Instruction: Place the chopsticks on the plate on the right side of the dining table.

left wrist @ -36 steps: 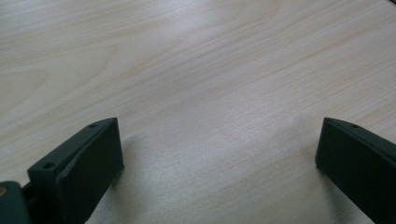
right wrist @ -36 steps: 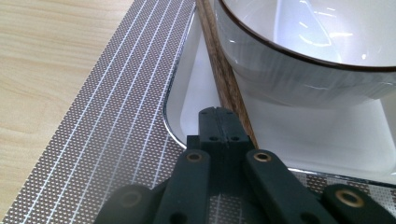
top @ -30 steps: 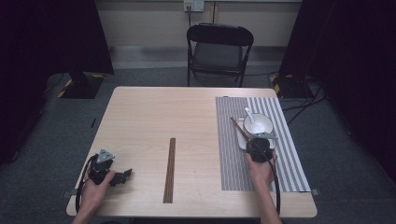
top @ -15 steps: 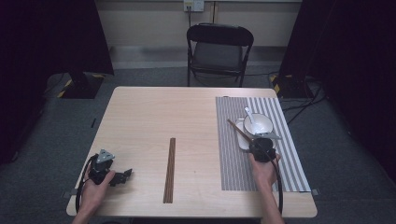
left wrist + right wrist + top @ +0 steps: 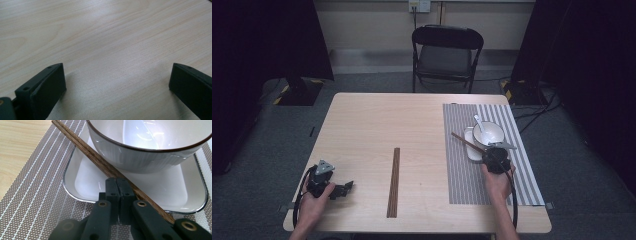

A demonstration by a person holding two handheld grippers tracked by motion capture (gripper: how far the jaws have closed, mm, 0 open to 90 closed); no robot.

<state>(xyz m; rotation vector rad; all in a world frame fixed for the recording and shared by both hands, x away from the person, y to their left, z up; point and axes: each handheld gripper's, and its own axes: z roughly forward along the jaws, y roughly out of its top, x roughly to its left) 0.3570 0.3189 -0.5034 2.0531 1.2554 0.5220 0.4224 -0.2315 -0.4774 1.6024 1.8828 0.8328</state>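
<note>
Right gripper [image 5: 117,182] jaws clamped on one chopstick [image 5: 82,147] lower centre, angling it across the white dish [image 5: 75,182] beside the bowl [image 5: 140,157]; left gripper [image 5: 343,188] jaws apart, idle on tabletop [image 5: 105,30].

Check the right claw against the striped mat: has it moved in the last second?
Yes, slightly. The right claw has edged toward the mat's far end, closer to the bowl, its jaws shut on the chopstick above the white tray.

Bright tabletop, dark surroundings, bowl [image 5: 150,142] glare
</note>
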